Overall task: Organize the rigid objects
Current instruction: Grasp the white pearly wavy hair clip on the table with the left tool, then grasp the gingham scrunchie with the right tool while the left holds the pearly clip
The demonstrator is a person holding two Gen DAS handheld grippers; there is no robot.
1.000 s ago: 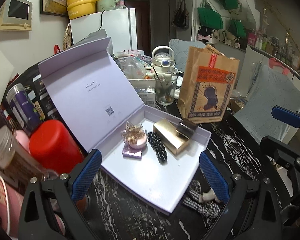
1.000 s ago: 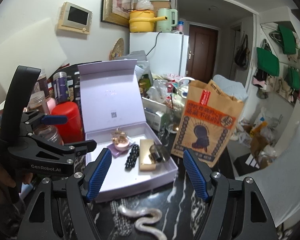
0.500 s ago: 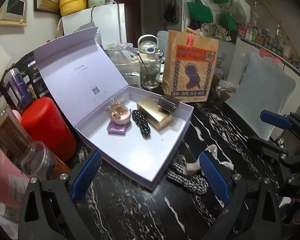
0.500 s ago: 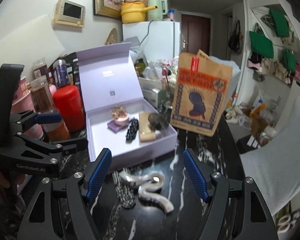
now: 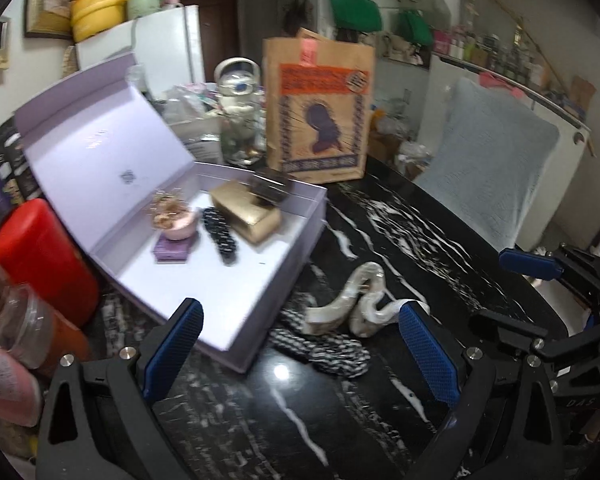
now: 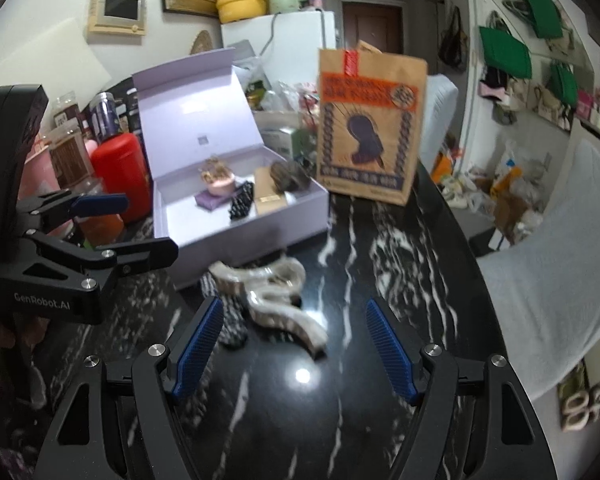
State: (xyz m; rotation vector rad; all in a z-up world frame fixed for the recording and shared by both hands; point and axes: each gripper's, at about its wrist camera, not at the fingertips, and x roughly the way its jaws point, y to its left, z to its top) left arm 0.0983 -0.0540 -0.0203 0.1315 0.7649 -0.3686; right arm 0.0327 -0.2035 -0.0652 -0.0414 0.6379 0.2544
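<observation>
An open lilac box (image 5: 260, 320) (image 6: 260, 232) lies on the black marbled table, holding a gold case (image 5: 246, 212), a beaded black clip (image 5: 220, 236), a pink trinket (image 5: 174, 220) on a purple pad, and a dark lump. In front of the box lie a pearly wavy hair clip (image 5: 356, 300) (image 6: 276, 296) and a black-and-white checkered piece (image 5: 324, 348) (image 6: 230, 320). My left gripper (image 5: 300, 354) (image 6: 132, 226) hovers open over the box's near corner and the checkered piece. A little short of the wavy clip, my right gripper (image 6: 294, 342) (image 5: 508, 292) stands open and empty.
A brown paper bag (image 6: 370, 128) stands behind the box. A red canister (image 5: 40, 260) and jars (image 6: 70, 152) crowd the left side. A glass jar (image 5: 238, 120) and clutter sit at the back. A pale blue chair back (image 5: 492, 176) stands at the table's right edge.
Both grippers have sunk toward the table and drawn back from the box. The wavy clip and checkered piece now lie between and just ahead of the fingers. Jaws have stayed as wide.
</observation>
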